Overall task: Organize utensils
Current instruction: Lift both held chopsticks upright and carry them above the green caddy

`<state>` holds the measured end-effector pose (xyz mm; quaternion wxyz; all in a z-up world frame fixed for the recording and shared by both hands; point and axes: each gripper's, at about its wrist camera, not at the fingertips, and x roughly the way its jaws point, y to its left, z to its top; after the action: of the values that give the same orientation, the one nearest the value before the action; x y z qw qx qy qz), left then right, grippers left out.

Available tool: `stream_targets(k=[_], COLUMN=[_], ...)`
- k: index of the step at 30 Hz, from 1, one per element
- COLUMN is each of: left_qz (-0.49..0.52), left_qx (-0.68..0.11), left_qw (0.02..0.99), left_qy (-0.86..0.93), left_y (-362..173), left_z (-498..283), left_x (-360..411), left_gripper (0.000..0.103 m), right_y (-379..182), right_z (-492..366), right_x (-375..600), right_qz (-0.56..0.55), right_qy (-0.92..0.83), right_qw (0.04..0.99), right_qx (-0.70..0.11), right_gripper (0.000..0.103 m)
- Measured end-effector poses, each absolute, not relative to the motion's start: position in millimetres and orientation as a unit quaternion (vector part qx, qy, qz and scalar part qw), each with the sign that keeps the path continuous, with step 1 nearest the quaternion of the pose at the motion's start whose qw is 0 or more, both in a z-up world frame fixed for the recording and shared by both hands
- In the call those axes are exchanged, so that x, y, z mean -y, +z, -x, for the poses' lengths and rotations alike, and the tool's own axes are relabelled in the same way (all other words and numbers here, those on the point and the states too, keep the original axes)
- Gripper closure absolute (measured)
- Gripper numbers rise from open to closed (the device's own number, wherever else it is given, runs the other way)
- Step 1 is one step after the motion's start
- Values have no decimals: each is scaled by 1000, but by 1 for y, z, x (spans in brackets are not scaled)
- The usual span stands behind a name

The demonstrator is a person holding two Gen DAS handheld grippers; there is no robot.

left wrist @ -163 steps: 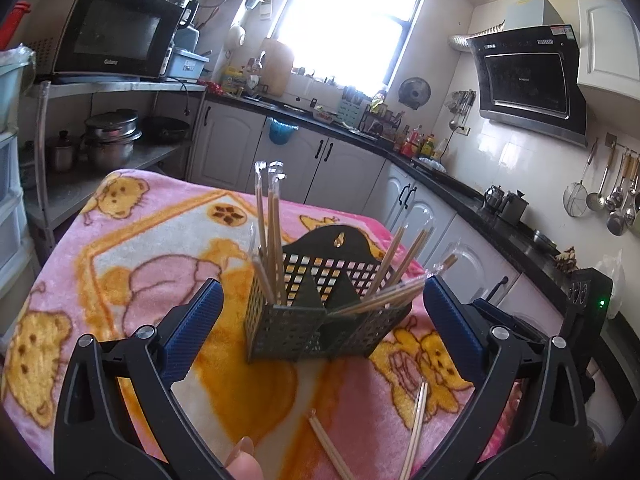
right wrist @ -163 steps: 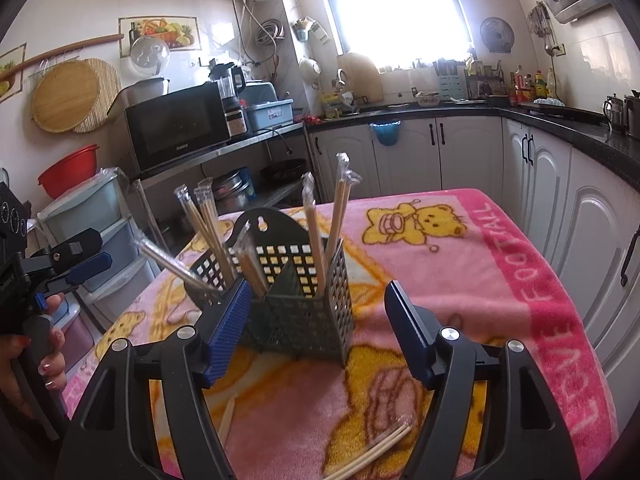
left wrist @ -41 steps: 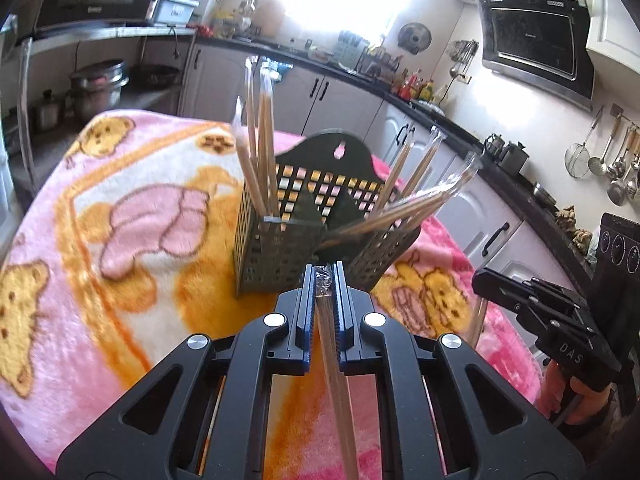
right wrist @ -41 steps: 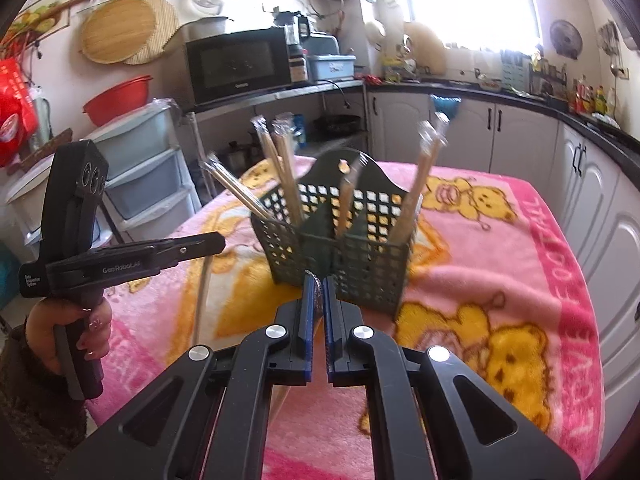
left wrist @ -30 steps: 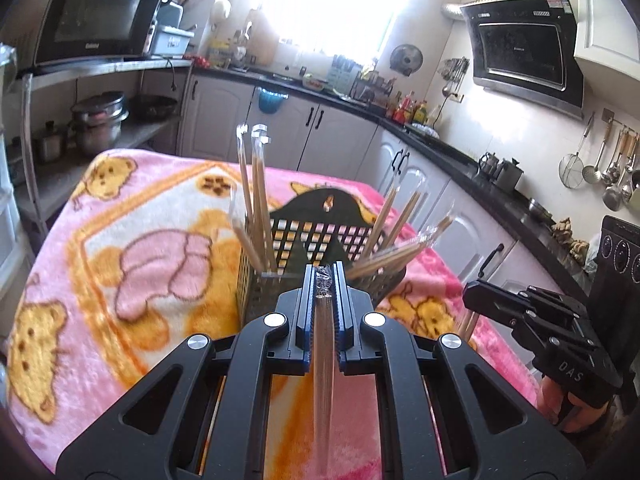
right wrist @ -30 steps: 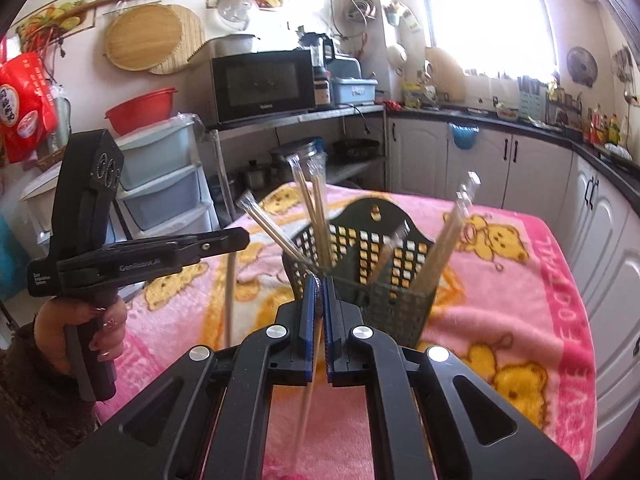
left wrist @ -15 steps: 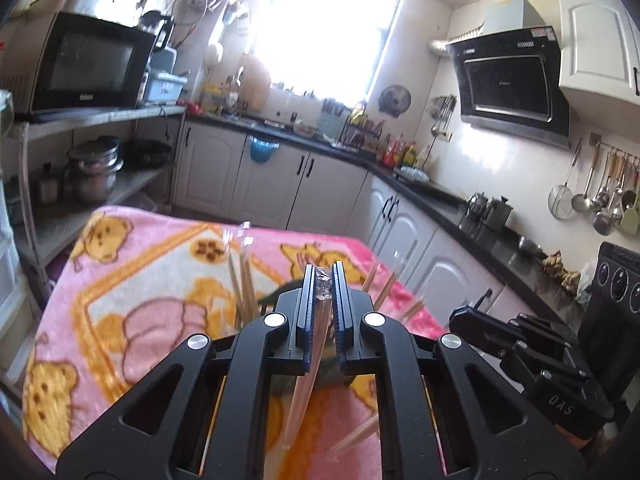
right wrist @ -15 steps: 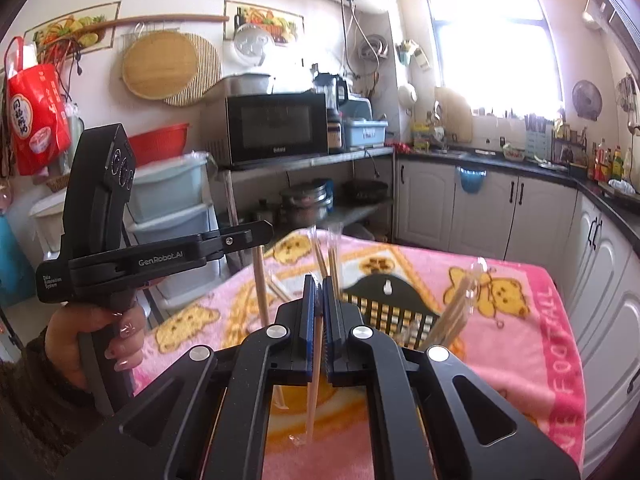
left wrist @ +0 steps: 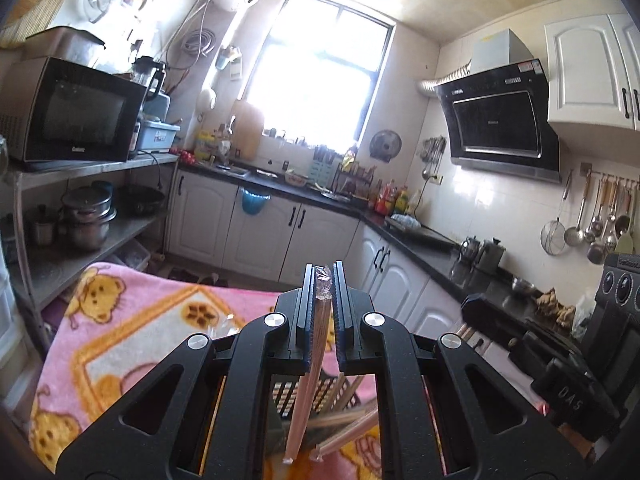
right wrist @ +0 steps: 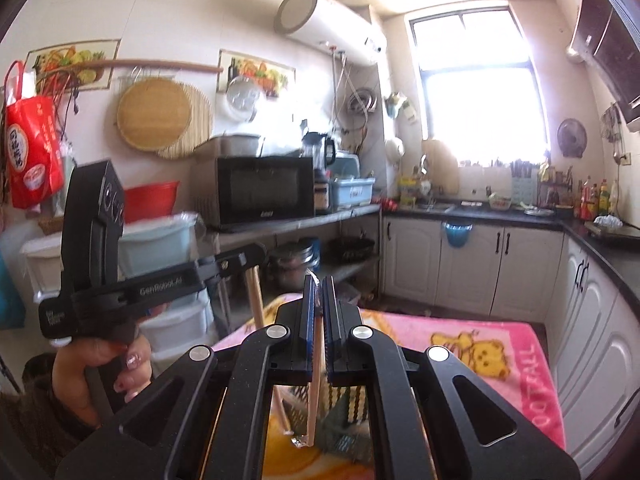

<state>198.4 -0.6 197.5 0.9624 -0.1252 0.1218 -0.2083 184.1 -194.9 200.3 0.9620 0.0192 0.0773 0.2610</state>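
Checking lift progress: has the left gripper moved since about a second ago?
Yes. The left gripper rose: its tips were level with the utensil basket, and are now up against the cabinets.

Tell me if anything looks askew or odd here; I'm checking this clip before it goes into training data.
Nothing looks damaged or spilled. The left gripper and the right gripper each pinch wrapped chopsticks, which hang slightly slanted above the green utensil basket on the pink blanket.
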Motion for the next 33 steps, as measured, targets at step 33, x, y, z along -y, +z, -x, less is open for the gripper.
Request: stream_targets(k=[33], left_qz=[144], left_qx=[-106], left_qw=[966], left_qy=[-188], left_y=[145], left_z=[-263], left_x=[37], left_gripper=[98], right_y=[161], right_z=[-251], right_x=[222], right_qz=[-34], right_qy=[177], right_qw=[981], right_qx=[-75], right_gripper=[99])
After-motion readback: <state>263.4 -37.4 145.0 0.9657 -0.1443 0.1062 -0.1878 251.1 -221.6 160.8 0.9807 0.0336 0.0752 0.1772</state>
